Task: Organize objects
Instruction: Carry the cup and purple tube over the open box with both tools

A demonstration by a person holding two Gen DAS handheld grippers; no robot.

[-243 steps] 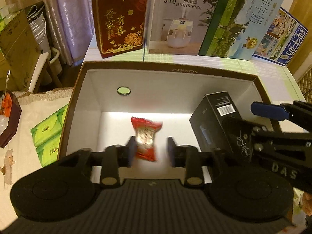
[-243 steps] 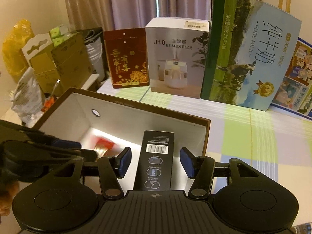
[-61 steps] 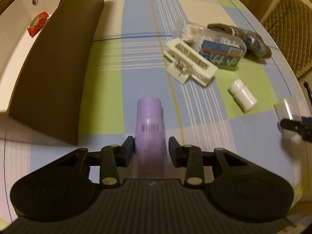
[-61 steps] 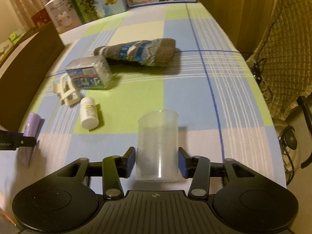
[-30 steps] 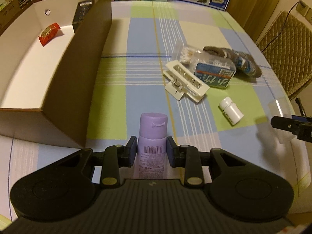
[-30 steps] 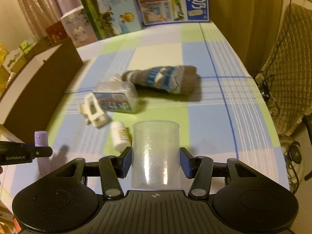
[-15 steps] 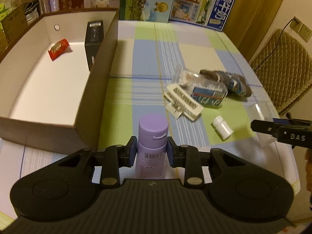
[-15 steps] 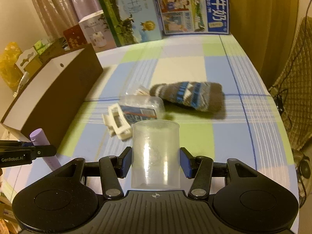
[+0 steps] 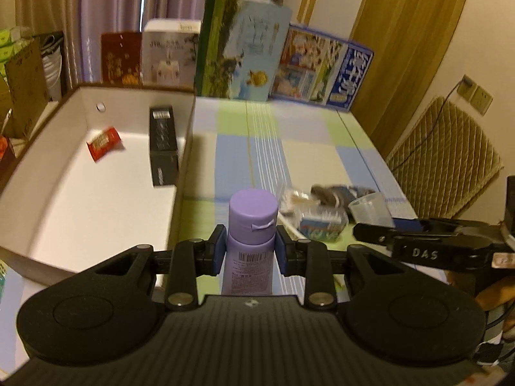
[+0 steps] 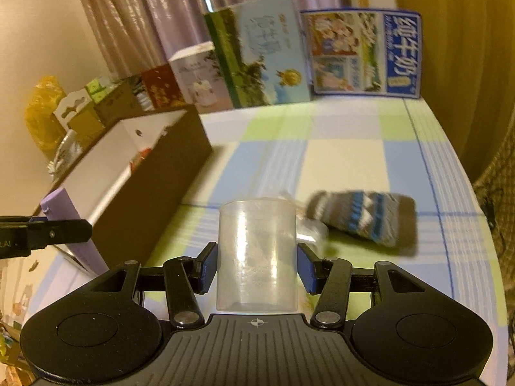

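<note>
Two tools grip a purple bottle [image 9: 252, 225] and clear cup [image 10: 257, 257].

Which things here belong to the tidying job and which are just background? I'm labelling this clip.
Part of the job:
purple bottle, in the left gripper
clear cup, in the right gripper
storage box
knitted sock
cotton swab tub

Just lying about:
milk cartons
humidifier box
curtains

- Purple bottle [image 9: 251, 241]: smooth matt plastic.
- Measuring cup [image 10: 257, 257]: clear, slightly frosted plastic.
- Storage box [image 9: 180, 173]: brown cardboard, white inside.
- Sock [image 10: 360, 217]: rough knitted wool.
- Tablecloth [image 10: 341, 148]: checked woven cloth.
</note>
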